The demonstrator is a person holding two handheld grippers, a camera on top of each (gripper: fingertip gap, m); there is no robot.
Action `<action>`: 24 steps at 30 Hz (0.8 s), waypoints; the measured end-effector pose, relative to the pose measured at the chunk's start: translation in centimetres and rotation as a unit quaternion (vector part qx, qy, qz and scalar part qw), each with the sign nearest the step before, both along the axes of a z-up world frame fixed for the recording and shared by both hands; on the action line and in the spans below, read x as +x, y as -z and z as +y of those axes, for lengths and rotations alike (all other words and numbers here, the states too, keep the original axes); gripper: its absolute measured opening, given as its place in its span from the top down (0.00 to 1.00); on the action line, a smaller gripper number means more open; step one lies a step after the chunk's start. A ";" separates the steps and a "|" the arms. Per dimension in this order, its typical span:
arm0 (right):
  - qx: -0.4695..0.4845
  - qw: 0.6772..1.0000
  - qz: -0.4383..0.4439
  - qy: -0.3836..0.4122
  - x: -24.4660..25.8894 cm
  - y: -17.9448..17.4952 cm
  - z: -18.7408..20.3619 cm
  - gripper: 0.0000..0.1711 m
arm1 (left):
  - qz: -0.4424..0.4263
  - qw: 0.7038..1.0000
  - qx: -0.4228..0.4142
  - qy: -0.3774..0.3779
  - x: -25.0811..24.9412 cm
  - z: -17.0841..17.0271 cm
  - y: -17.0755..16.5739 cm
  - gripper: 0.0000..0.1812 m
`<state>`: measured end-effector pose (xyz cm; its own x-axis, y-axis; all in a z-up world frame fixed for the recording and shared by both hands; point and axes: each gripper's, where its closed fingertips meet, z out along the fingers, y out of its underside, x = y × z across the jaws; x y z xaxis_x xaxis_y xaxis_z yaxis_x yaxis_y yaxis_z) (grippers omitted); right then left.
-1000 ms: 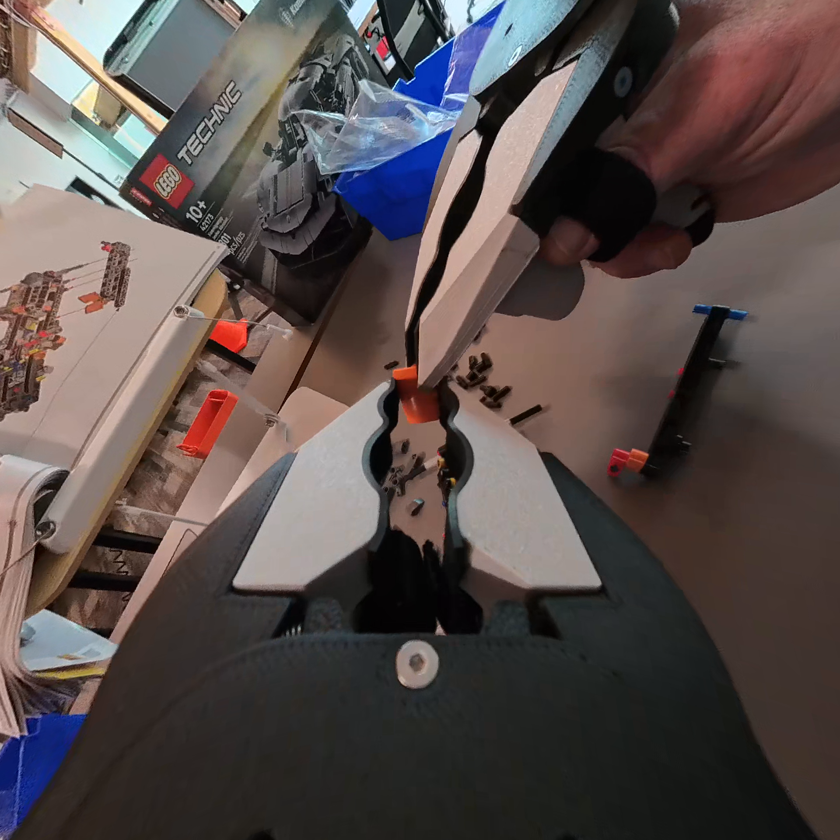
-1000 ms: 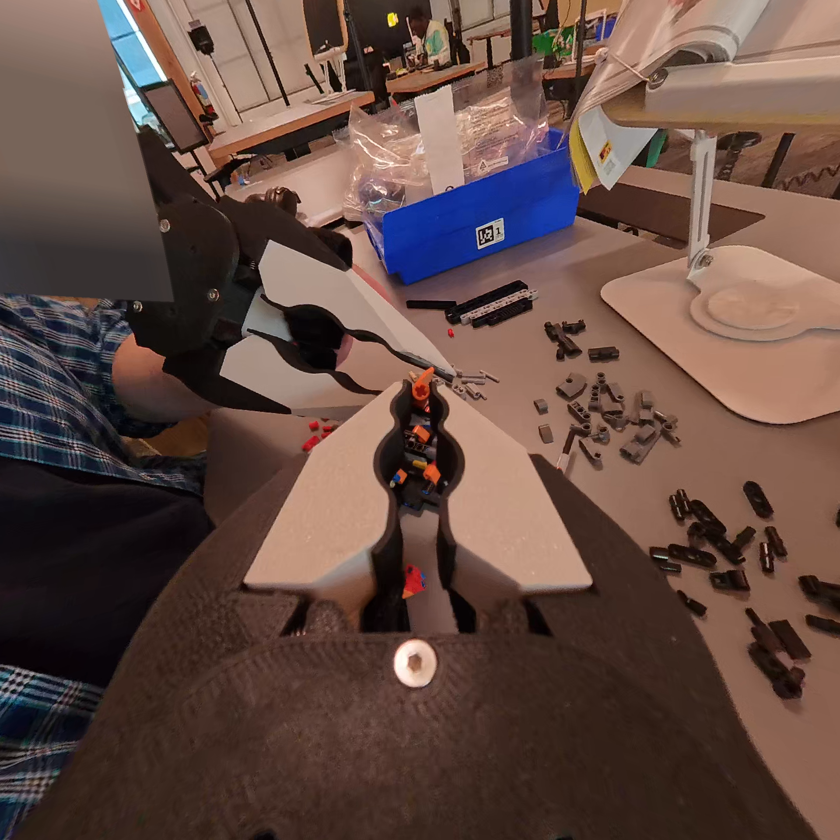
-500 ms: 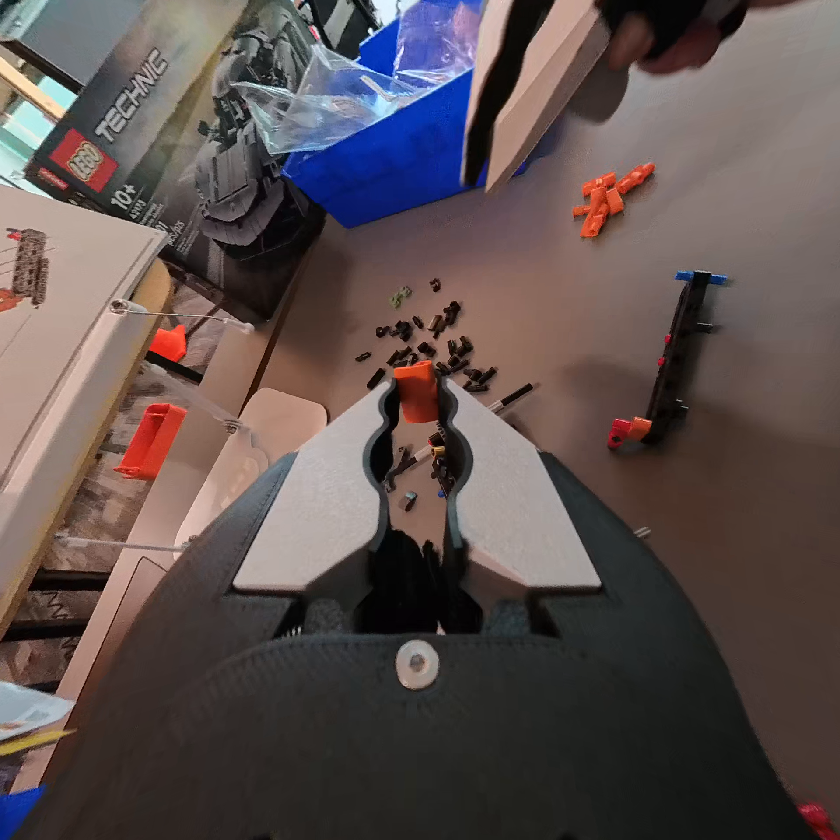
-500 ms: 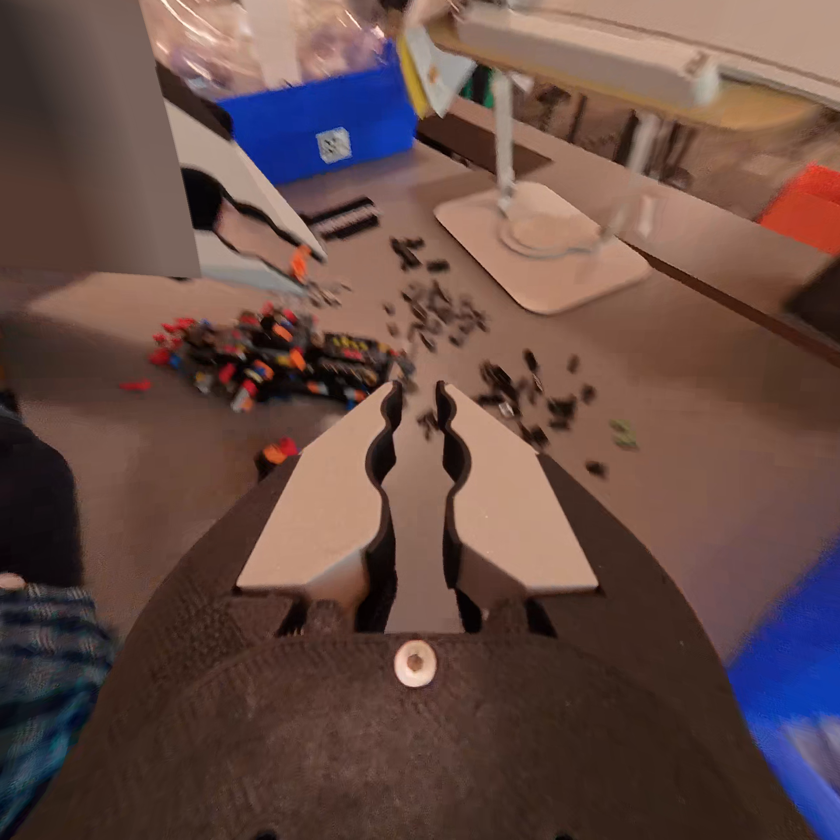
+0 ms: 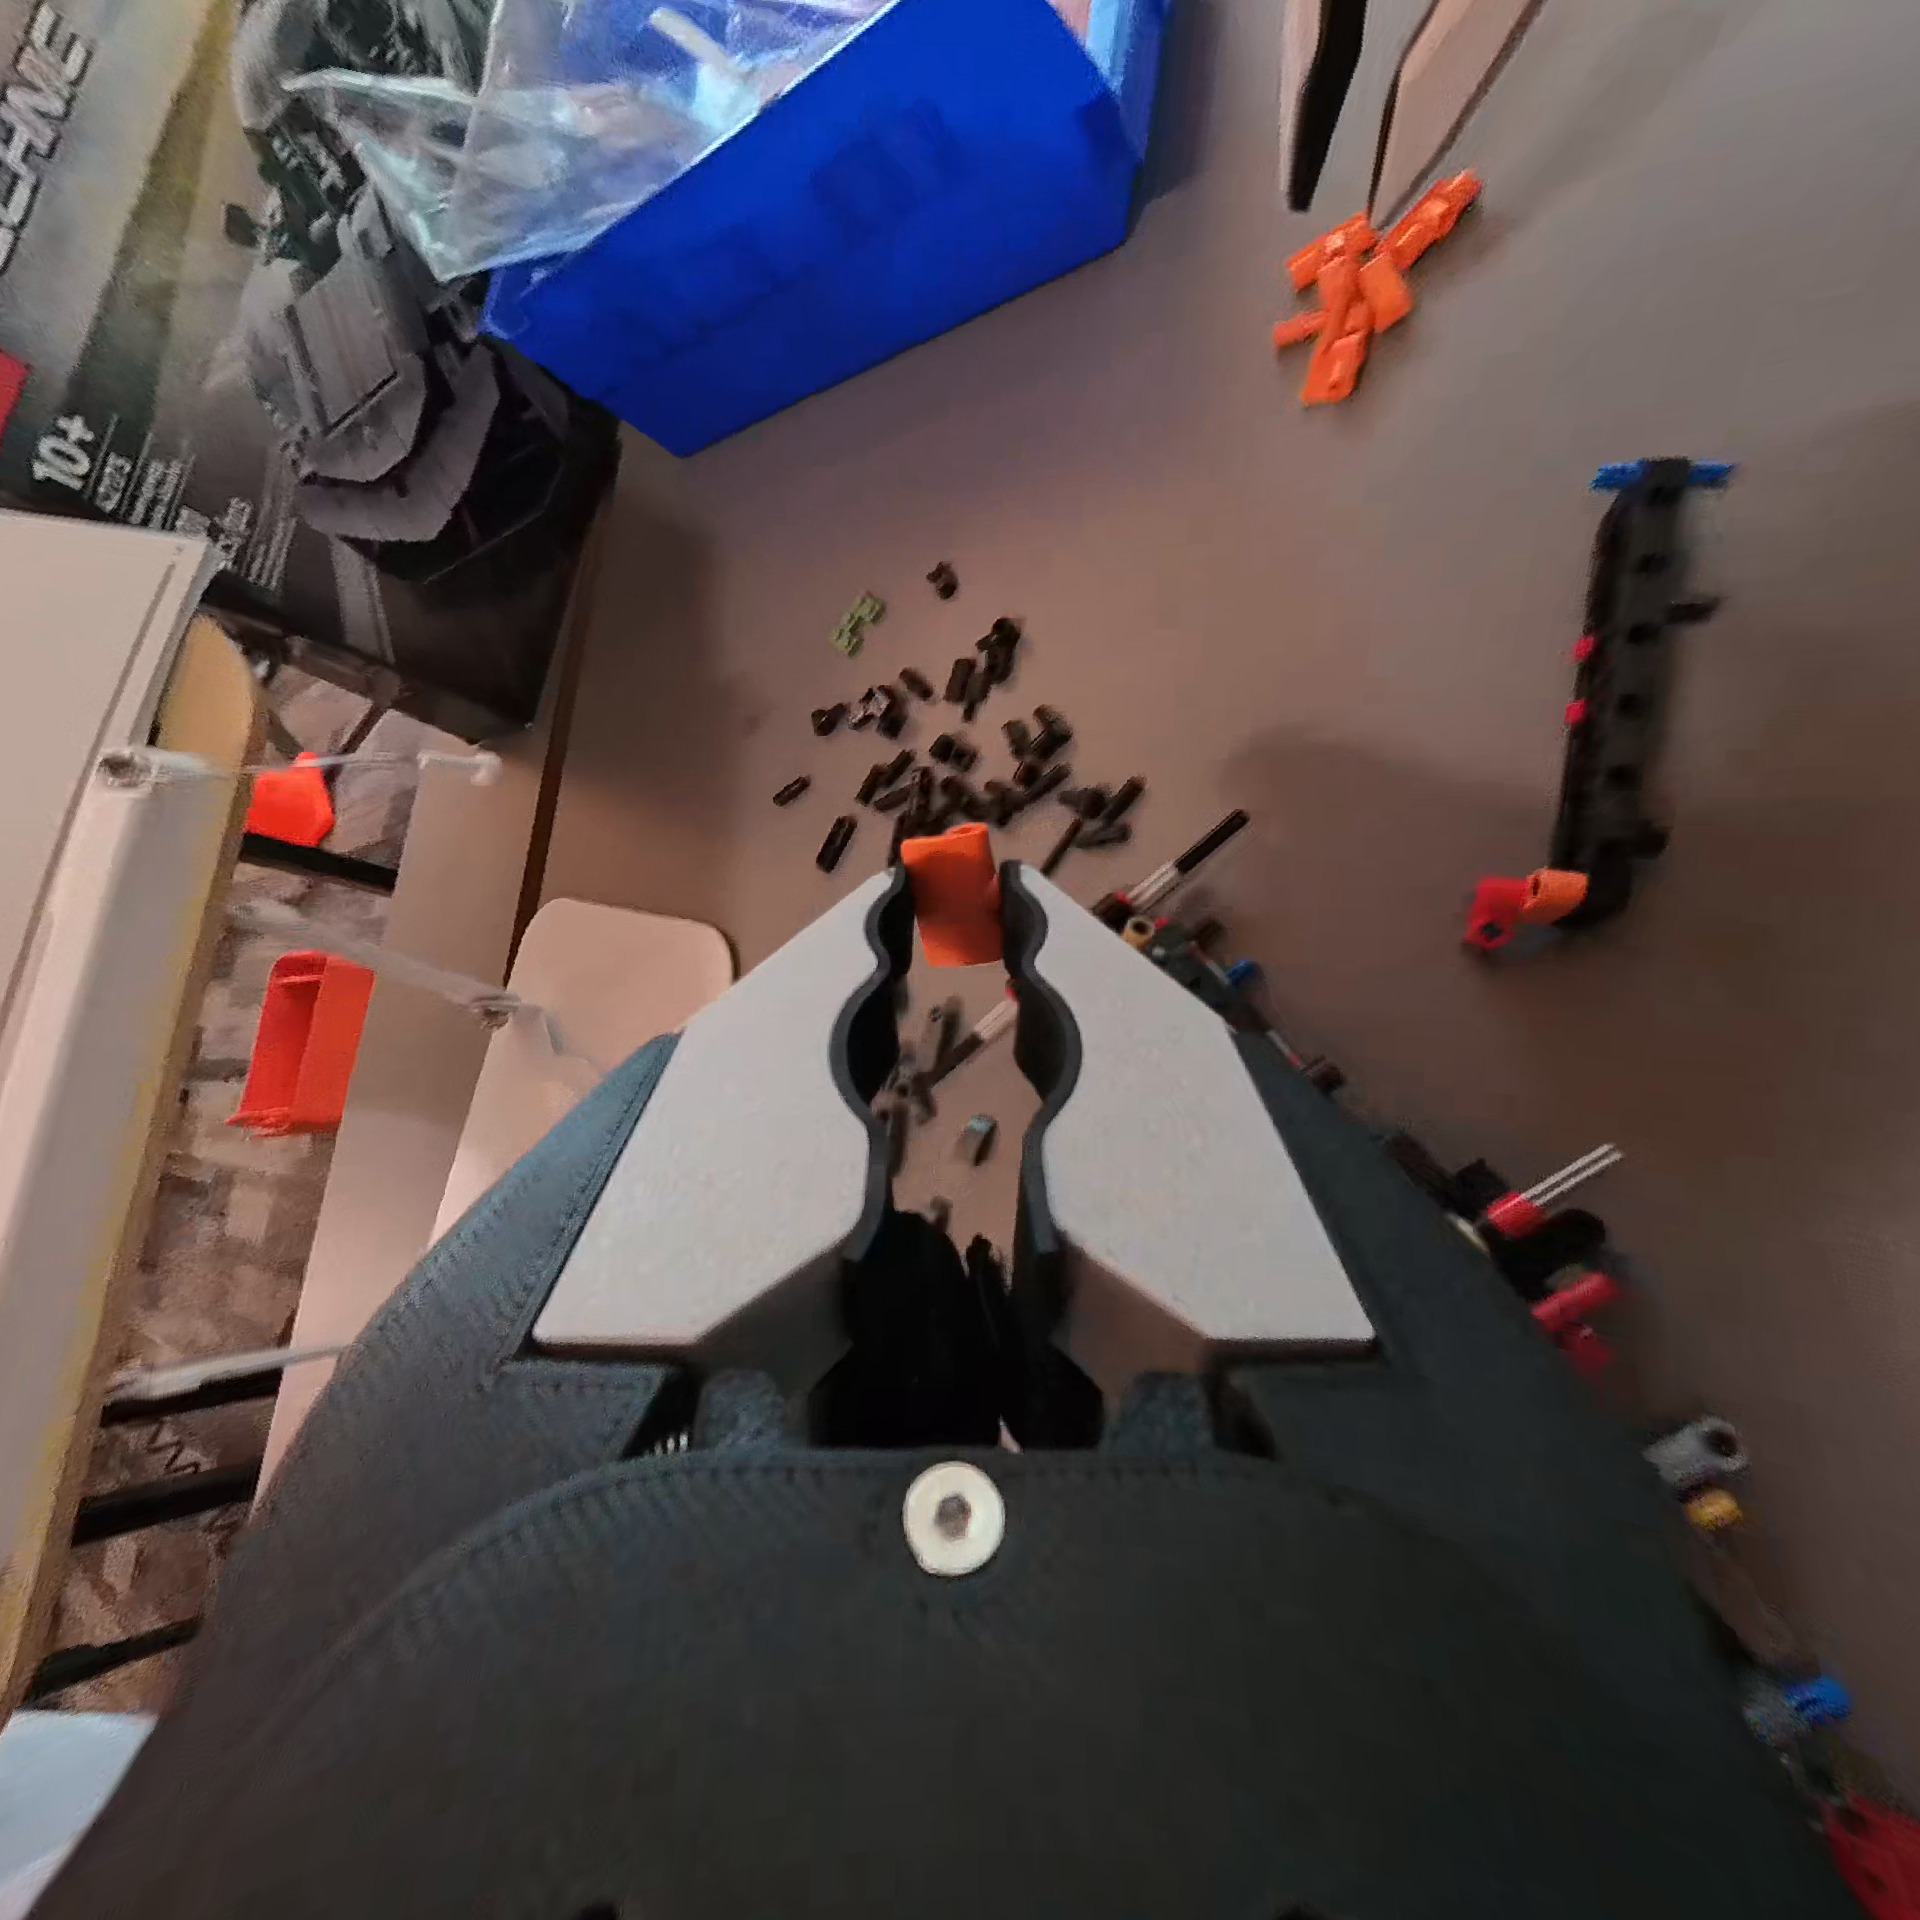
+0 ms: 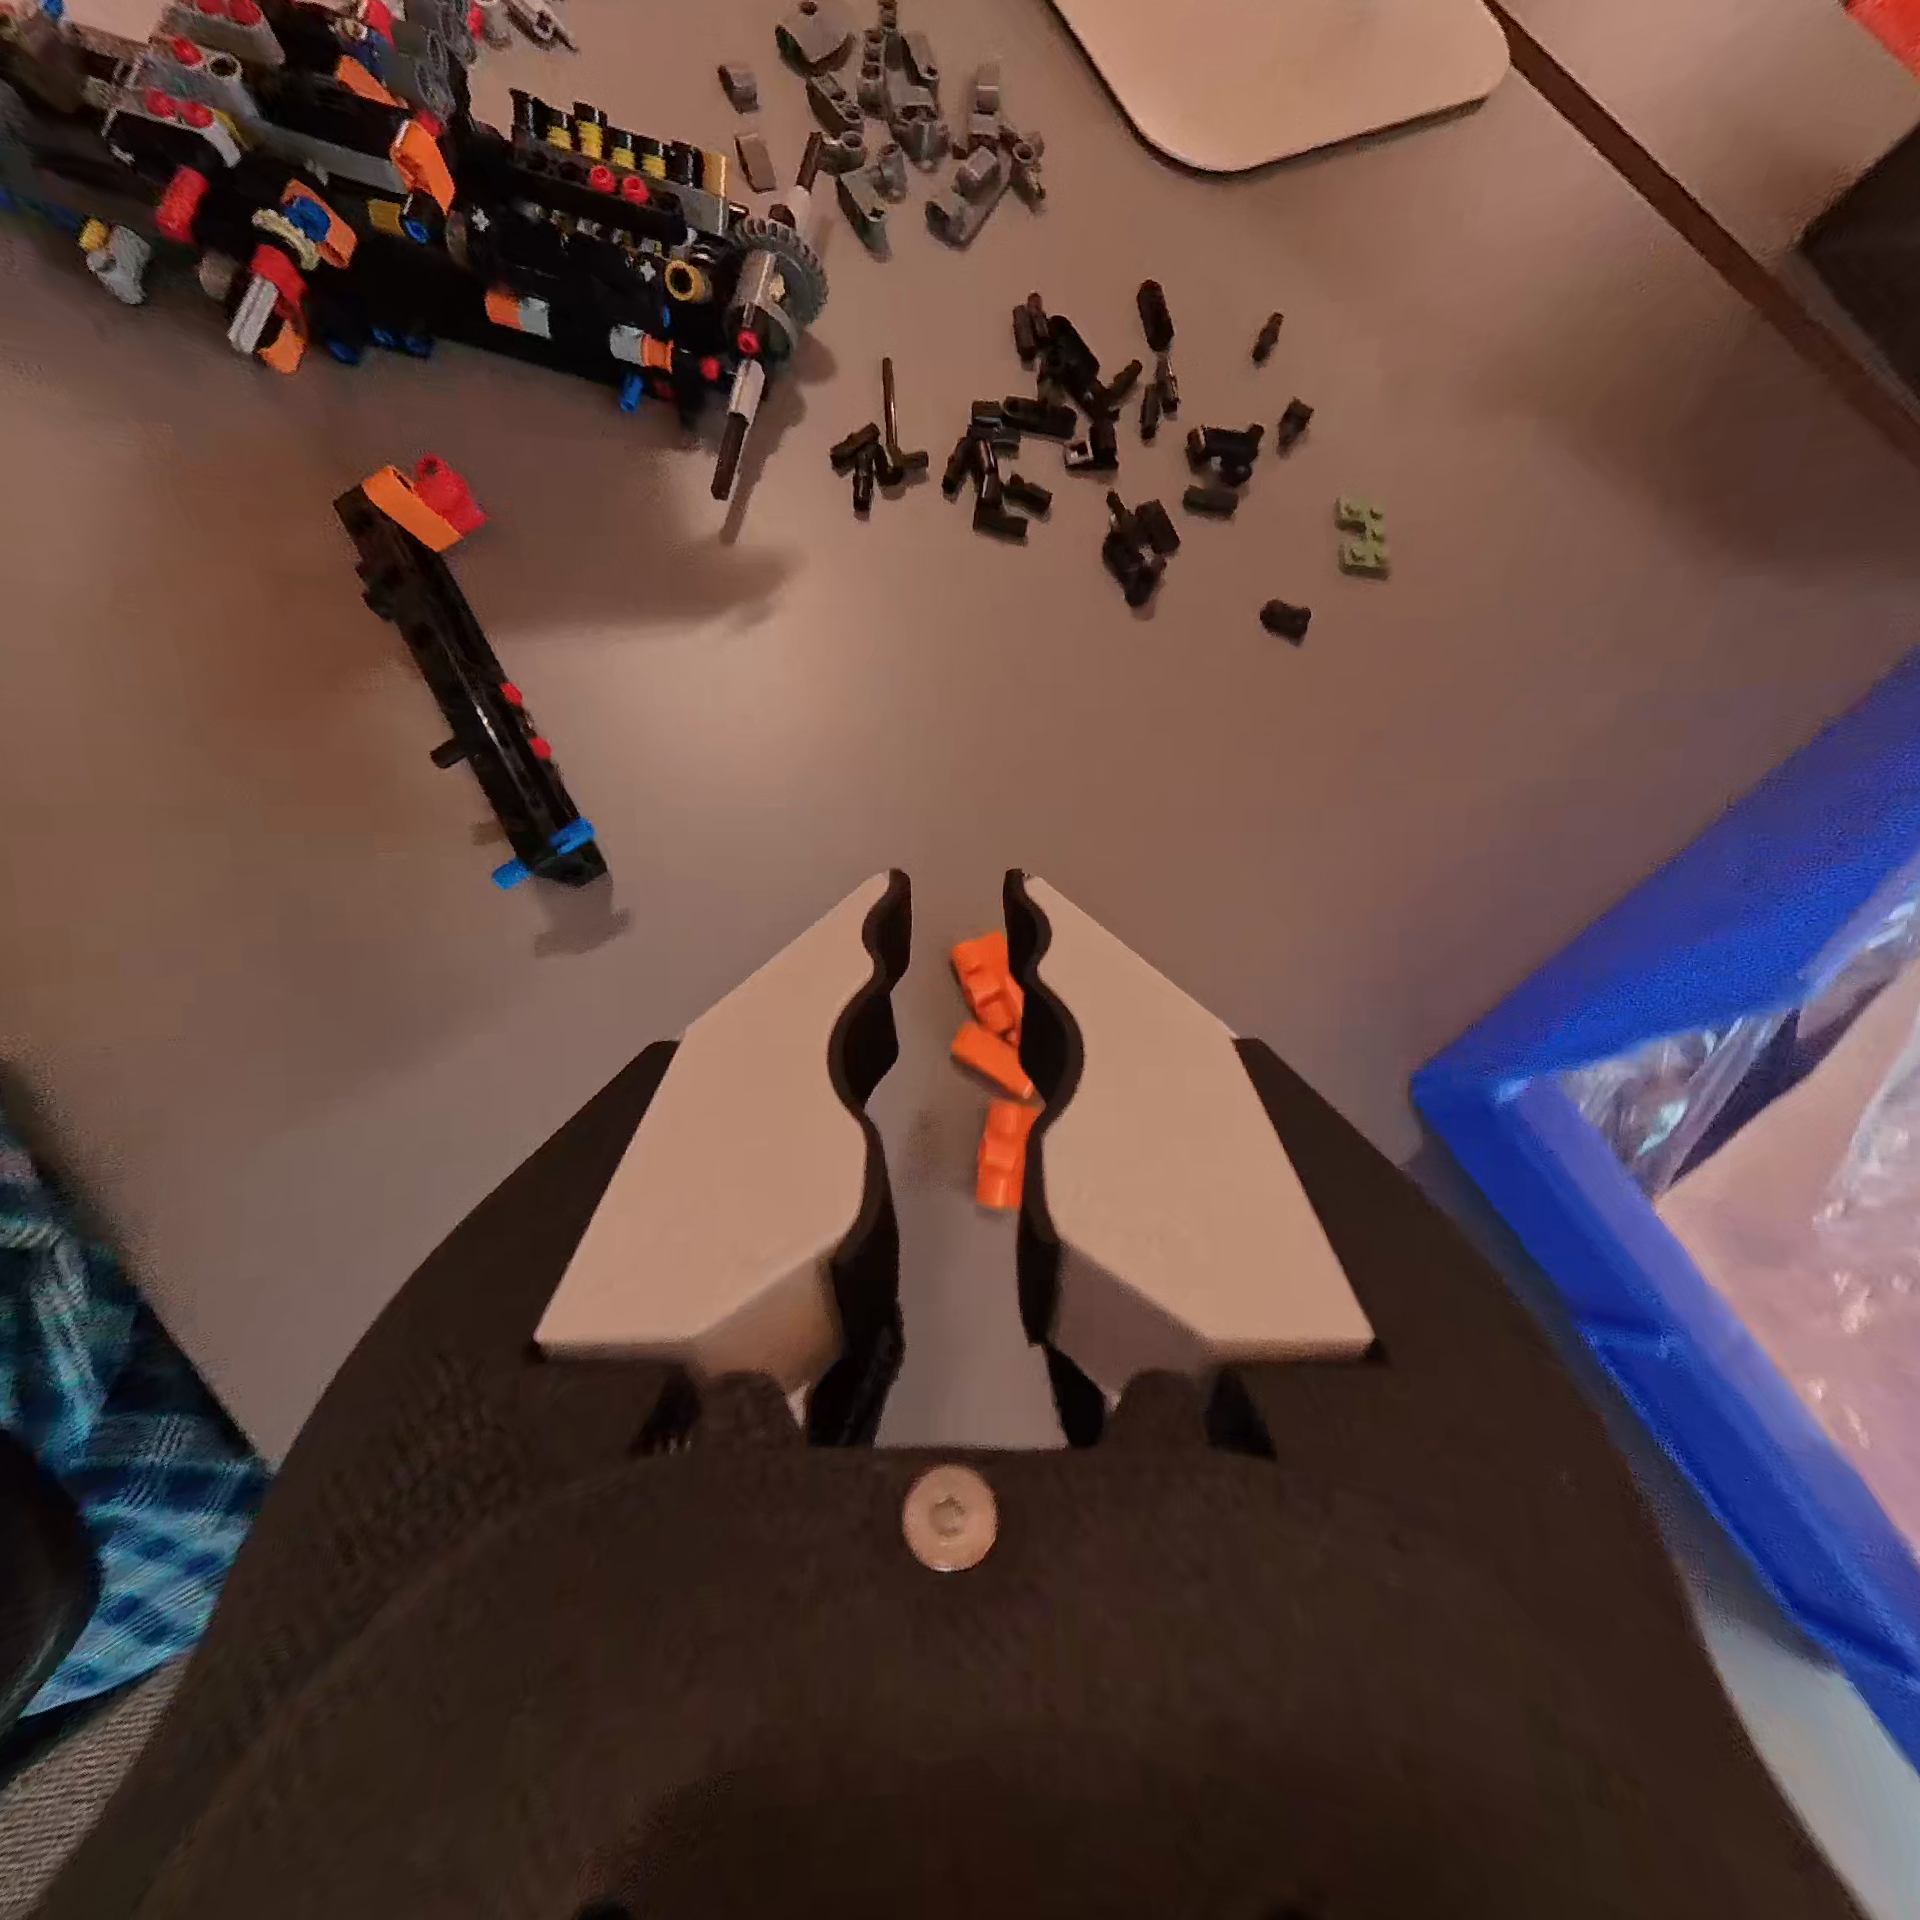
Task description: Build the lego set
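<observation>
My left gripper is shut on a small orange piece and holds it above the table. My right gripper is open and empty, right above a small heap of orange pieces; that heap also shows in the left wrist view, with the right gripper's tips just over it. A black beam with orange, red and blue ends lies to the left, also seen in the left wrist view. The large partly built model lies at the far left.
A blue bin with plastic bags stands at the right, also in the left wrist view. Loose black pins and grey parts lie scattered. A stand's white base, the set's box and an open instruction book border the table. Across from one pair of fingers to the other is roughly 20 centimeters.
My right gripper let go of the orange piece, opened and swung away to hover over the orange heap near the blue bin. My left gripper kept the piece and pulled back slightly.
</observation>
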<state>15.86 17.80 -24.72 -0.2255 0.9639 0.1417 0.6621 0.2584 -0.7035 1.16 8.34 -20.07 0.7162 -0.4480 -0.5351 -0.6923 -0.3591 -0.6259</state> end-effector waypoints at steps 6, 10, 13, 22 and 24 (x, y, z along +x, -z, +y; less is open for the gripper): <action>0.010 0.998 0.011 -0.069 -4.2 -0.6 -2.3 0.91 | -0.008 0.998 -0.003 -0.062 -5.6 -2.4 -0.9 0.92; -0.018 0.989 0.031 -0.143 -7.7 -2.1 -6.0 0.92 | 0.000 0.993 -0.008 -0.115 -10.0 -5.8 -1.5 0.92; -0.038 0.976 0.042 -0.208 -10.4 -3.5 -9.6 0.92 | 0.022 0.989 -0.009 -0.146 -12.7 -7.7 -2.8 0.92; -0.012 0.925 0.002 -0.379 -15.4 -4.4 -20.1 0.93 | 0.001 0.973 -0.050 -0.226 -14.9 -16.5 -0.4 0.92; -0.015 0.914 -0.010 -0.404 -15.5 -4.1 -22.0 0.93 | -0.038 0.969 -0.049 -0.240 -14.4 -18.4 0.4 0.92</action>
